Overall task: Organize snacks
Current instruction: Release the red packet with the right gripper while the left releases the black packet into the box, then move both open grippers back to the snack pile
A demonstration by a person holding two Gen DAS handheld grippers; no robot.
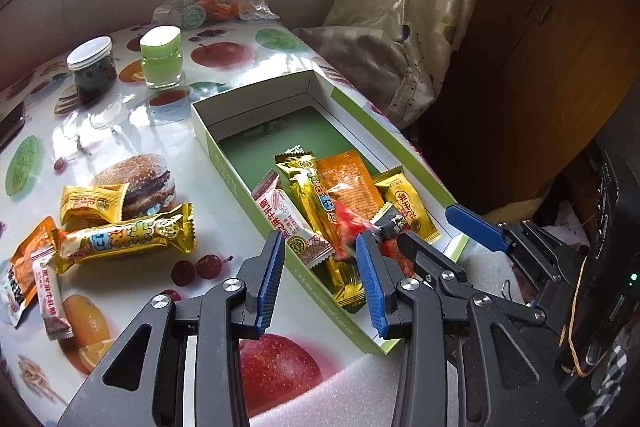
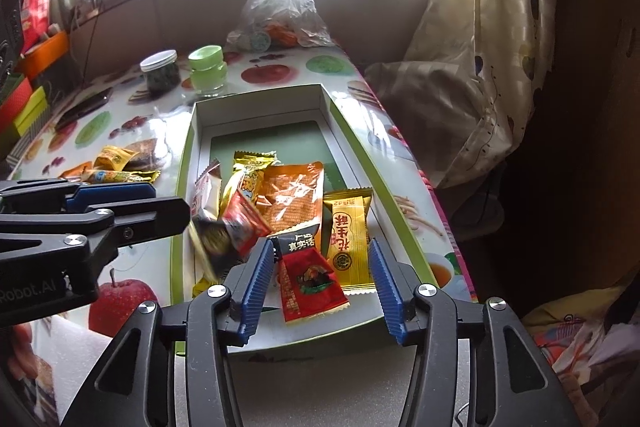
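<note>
Hovering over a shallow green-and-white cardboard box (image 2: 256, 103) on a fruit-printed tabletop (image 1: 120, 131), two black hand-held grippers with ribbed blue pads work at a pile of wrapped snacks. The right gripper (image 2: 320, 279) stands with its jaws apart, and a red-and-black foil snack packet (image 2: 310, 277) lies in the box between them, its edge close to the left pad but not pinched. Just beside that packet, on its right, lies a yellow wrapped cake (image 2: 348, 239), with a flat orange pouch (image 2: 294, 197) behind them. The left gripper (image 1: 320, 267) is also parted, empty, straddling the near wall of the box; under its opening lies a white-and-pink snack bar (image 1: 294, 223), and a blurred small red wrapper (image 1: 348, 231) shows just ahead of its right pad. Outside the box, well to the left, a long gold snack bar (image 1: 128, 237), a small yellow packet (image 1: 93, 205) and other wrappers wait on the tabletop. Farther back stand a white-lidded dark jar (image 1: 91, 69) and a green-lidded jar (image 1: 161, 57).
</note>
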